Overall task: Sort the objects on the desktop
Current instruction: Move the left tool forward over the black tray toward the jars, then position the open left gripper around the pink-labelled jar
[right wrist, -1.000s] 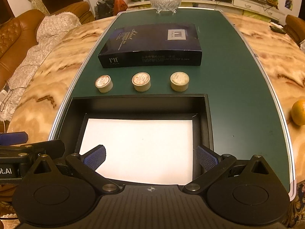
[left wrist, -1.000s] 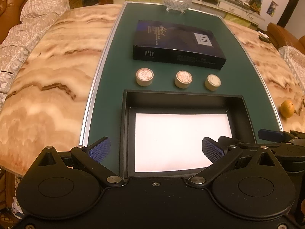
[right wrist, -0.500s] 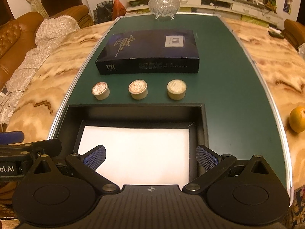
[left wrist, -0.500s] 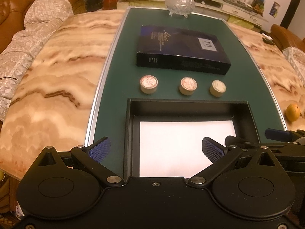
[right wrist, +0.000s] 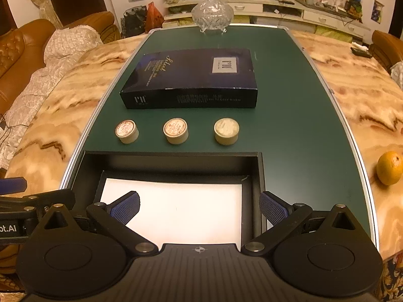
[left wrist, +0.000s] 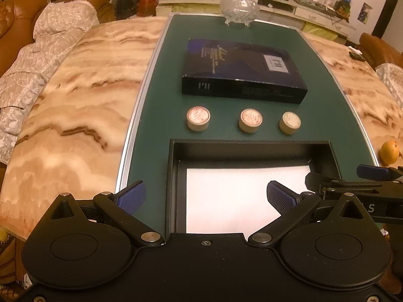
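Three small round cream tins stand in a row on the green mat: left tin (left wrist: 198,118) (right wrist: 126,131), middle tin (left wrist: 250,120) (right wrist: 175,130), right tin (left wrist: 290,123) (right wrist: 226,131). Behind them lies a dark blue box (left wrist: 241,71) (right wrist: 194,78). In front of them sits an open black tray (left wrist: 249,148) (right wrist: 171,159) with a white sheet inside. My left gripper (left wrist: 205,197) hovers open over the tray's near left part. My right gripper (right wrist: 199,207) hovers open over its near right part. Both hold nothing.
A crystal lidded bowl (left wrist: 239,8) (right wrist: 212,15) stands at the mat's far end. An orange (left wrist: 389,152) (right wrist: 389,167) lies on the marble table at the right. Brown sofas flank the table; a shelf unit lines the back wall.
Both grippers have pulled back and tilted up, so the tins, box and tray sit lower in view. Nothing on the table has moved. Both stay open.
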The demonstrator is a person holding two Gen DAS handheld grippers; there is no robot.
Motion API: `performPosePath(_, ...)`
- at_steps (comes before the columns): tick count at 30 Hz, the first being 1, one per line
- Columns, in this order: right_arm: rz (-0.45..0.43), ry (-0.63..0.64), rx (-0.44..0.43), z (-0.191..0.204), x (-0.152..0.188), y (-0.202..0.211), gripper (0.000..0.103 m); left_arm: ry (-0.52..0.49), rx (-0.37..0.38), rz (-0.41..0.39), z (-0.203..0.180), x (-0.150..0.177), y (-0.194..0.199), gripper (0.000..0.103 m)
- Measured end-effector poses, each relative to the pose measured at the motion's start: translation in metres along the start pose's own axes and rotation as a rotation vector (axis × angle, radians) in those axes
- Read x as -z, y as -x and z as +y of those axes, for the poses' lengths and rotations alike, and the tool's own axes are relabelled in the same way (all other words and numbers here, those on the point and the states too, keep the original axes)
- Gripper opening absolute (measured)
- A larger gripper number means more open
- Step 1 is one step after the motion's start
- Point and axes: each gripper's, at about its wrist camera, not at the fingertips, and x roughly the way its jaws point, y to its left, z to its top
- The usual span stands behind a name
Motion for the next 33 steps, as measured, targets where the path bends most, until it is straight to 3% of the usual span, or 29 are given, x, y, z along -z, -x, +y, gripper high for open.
performPosePath(12, -0.069, 0.035, 0.021, 0.004, -0.017, 0.012, 0.103, 0.012, 0.017, -0.049, -0.002, -0.014, 0.002, 0.103)
performPosePath(23, -0.192, 0.039, 0.053, 0.003, -0.043, 0.016, 0.103, 0.005, -0.009, -0.198, -0.004, -0.040, 0.002, 0.103)
performPosePath(33, -0.175, 0.028, 0.060, -0.004, -0.051, -0.005, 0.103, -0.030, 0.023, -0.199, -0.007, -0.053, -0.018, 0.103)
